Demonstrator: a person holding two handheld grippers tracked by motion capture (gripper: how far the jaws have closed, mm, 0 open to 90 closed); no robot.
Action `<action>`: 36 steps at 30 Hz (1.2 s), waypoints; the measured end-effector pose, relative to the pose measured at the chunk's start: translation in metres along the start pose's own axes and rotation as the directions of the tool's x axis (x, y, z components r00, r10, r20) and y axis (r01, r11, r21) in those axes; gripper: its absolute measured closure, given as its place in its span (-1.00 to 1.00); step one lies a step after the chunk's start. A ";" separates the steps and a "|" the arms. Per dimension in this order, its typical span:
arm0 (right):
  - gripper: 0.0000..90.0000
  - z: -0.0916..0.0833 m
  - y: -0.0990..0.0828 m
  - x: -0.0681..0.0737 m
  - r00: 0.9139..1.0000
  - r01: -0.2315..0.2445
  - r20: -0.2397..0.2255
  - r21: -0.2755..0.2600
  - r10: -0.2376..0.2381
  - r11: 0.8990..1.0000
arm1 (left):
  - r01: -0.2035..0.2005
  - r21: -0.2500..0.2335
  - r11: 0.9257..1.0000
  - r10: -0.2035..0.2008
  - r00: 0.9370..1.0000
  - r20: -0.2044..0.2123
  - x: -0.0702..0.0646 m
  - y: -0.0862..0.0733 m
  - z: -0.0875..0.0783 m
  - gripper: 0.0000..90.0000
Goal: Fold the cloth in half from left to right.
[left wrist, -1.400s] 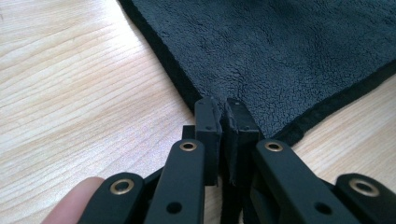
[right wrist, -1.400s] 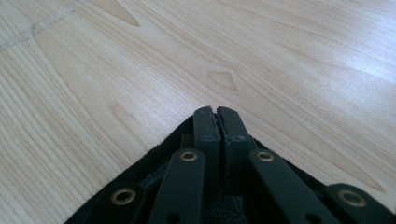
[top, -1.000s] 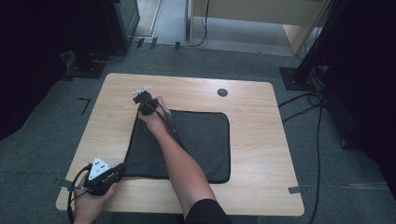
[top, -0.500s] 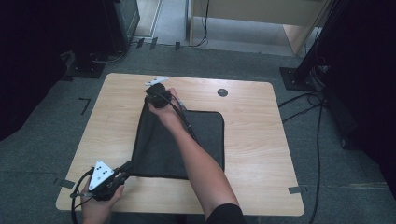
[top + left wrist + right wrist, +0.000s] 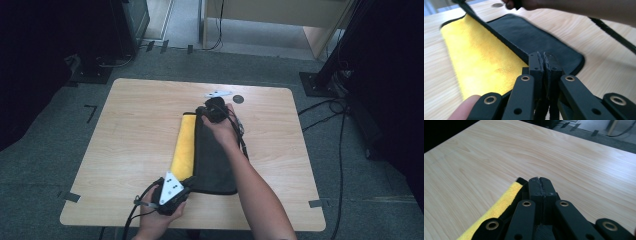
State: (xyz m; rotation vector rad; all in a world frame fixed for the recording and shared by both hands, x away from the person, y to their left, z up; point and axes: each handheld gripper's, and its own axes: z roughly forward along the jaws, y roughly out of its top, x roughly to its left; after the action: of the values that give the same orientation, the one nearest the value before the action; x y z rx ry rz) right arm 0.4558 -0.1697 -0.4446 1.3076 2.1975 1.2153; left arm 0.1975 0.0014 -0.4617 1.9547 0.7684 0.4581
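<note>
A recording or test room in a lab or office building. A plain light-wood table (image 5: 130, 130), with a round cable port (image 5: 238, 99) near its far right corner, stands on grey carpet (image 5: 55, 150). Strips of dark tape (image 5: 71, 197) sit at the table's near corners, and further tape marks (image 5: 90, 111) lie on the carpet beyond its left edge. Black stands with flat bases (image 5: 320, 82) flank the table, and loose cables (image 5: 332, 120) run across the floor past its right edge. Pale wooden furniture (image 5: 270, 15) stands behind the far edge.
</note>
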 end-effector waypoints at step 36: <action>0.56 -0.021 -0.080 -0.113 0.951 -0.274 0.153 0.022 0.268 0.961 | 0.048 0.125 0.991 -0.047 0.999 -0.015 0.024 -0.034 0.019 0.20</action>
State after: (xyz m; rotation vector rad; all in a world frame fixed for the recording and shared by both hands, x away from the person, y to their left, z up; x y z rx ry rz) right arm 0.4574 -0.2922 -0.5122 1.7054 1.9983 1.1245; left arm 0.2157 0.0177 -0.5012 2.0469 0.8673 0.4012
